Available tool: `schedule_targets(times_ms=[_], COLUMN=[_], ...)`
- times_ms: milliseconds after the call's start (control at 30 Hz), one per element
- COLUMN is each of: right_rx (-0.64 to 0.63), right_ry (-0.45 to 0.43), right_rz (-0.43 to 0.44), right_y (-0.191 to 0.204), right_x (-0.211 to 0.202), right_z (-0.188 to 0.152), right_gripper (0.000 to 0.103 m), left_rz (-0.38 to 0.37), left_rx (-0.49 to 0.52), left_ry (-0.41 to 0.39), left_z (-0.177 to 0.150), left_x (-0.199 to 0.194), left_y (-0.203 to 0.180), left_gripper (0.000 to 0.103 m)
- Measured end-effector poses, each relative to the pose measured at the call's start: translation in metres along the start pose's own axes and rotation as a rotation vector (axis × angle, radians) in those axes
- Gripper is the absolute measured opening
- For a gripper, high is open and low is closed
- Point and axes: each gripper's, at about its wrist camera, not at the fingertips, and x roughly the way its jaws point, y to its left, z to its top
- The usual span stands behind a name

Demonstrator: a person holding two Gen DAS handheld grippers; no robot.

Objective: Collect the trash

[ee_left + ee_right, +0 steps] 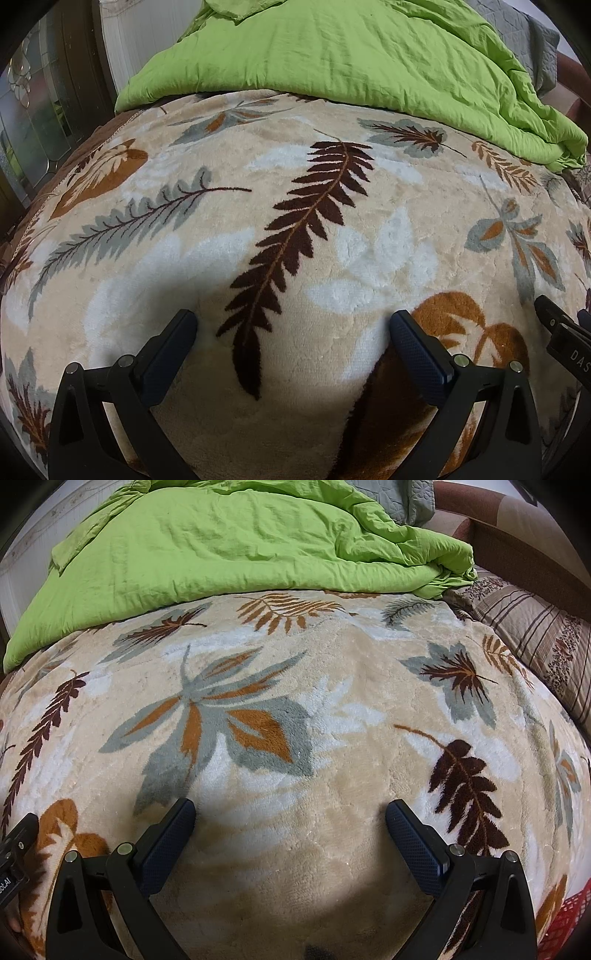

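No trash shows in either view. My left gripper (pixel 293 325) is open and empty, its fingers spread just above a beige fleece blanket (pixel 369 206) printed with brown, grey and orange leaves. My right gripper (pixel 290 814) is open and empty over the same blanket (pixel 351 657). The right gripper's body shows at the right edge of the left wrist view (pixel 565 332). The left gripper's body shows at the left edge of the right wrist view (pixel 14 853). The two grippers sit side by side.
A crumpled lime-green duvet (pixel 351 55) (pixel 229 542) lies across the far part of the bed. A striped brown pillow (pixel 535 635) lies at the far right. A grey quilted cloth (pixel 395 498) lies behind the duvet. A glass-panelled door (pixel 33 110) stands at the left. Something red meshed (pixel 565 923) sits bottom right.
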Motion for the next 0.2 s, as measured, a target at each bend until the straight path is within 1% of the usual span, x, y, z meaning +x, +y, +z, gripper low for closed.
schedule_targets(times_ms=[200], right_rx=[0.0], right_ry=[0.0], right_rz=[0.0], right_y=[-0.0003], right_x=[0.0002], right_z=[-0.0001], right_gripper=[0.103], left_rz=[-0.002], left_rx=[-0.001], left_ry=[-0.005], left_z=[0.0001], left_x=[-0.0007], left_y=[0.0001], left_gripper=[0.103])
